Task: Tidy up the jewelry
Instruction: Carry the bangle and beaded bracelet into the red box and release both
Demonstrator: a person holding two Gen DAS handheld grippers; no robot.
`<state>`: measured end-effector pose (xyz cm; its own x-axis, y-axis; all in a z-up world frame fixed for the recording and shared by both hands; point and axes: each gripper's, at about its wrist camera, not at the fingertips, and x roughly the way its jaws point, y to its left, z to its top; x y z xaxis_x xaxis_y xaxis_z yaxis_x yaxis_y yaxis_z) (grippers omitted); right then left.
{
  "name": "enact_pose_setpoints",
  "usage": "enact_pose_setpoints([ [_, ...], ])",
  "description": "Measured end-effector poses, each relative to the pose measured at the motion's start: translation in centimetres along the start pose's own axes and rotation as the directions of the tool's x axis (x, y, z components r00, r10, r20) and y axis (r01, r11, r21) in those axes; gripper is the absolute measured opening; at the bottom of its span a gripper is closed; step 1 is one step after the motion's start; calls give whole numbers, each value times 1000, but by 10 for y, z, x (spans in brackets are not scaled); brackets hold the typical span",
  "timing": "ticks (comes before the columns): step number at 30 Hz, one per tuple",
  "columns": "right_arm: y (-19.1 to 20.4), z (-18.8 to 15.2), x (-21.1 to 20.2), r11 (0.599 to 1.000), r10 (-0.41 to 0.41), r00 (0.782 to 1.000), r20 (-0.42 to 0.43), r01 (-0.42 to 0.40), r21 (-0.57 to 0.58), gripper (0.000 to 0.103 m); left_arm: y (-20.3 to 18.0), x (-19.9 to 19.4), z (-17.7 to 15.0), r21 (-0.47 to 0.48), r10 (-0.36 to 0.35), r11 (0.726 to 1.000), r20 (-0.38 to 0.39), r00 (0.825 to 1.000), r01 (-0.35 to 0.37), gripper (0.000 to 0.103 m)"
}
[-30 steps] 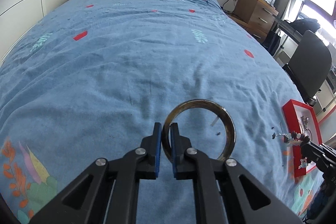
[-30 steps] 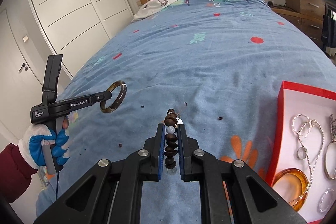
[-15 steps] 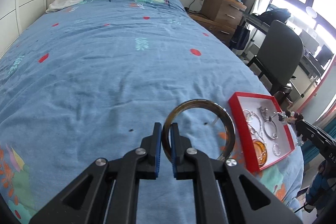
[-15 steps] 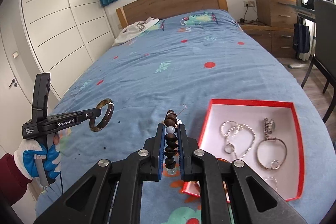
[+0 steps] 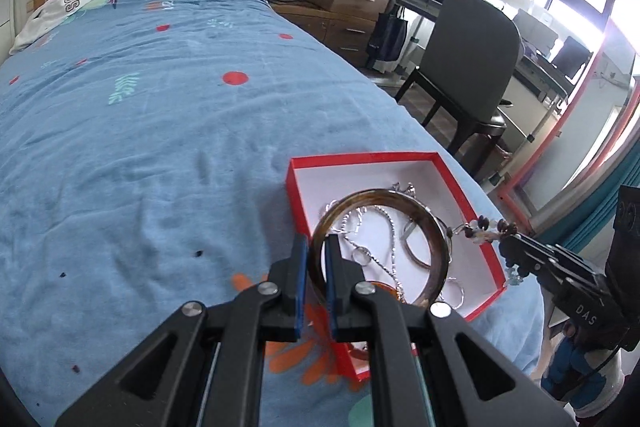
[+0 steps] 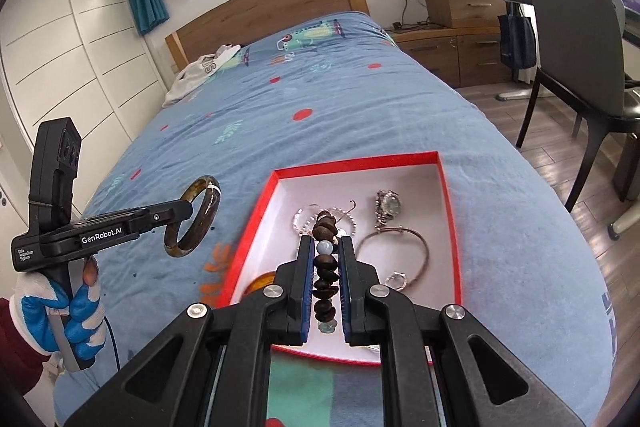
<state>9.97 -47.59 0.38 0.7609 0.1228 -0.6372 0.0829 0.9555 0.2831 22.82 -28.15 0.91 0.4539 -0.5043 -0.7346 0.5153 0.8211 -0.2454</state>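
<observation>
Left claw (image 5: 316,259) clamped on dark brown bangle (image 5: 380,247), hanging above red box (image 5: 486,259) on blue bed (image 5: 160,147); right claw (image 6: 325,267) pinched on beaded bracelet (image 6: 324,267), at bangle's three o'clock, also above box.

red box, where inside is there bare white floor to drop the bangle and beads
Inside the red cardboard box, the far strip under the back wall is bare, and so is the far-left corner. The middle is crowded: silver chains, a silver wristwatch and a thin silver bangle. The near-left corner holds an amber bangle.
</observation>
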Motion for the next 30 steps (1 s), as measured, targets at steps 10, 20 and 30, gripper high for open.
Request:
enact_pose_setpoints([
  [10, -35, -15, 31, 999, -28, 998, -60, 29, 22, 12, -37, 52, -8, 96, 19, 995, -77, 997, -12, 8],
  [20, -44, -30, 47, 999, -48, 992, -119, 51, 17, 12, -39, 79, -19, 128, 65, 991, -126, 990, -49, 8],
  [30, -39, -28, 50, 997, -81, 988, -128, 80, -17, 12, -36, 89, -18, 99, 89, 992, -140, 986, -76, 9],
])
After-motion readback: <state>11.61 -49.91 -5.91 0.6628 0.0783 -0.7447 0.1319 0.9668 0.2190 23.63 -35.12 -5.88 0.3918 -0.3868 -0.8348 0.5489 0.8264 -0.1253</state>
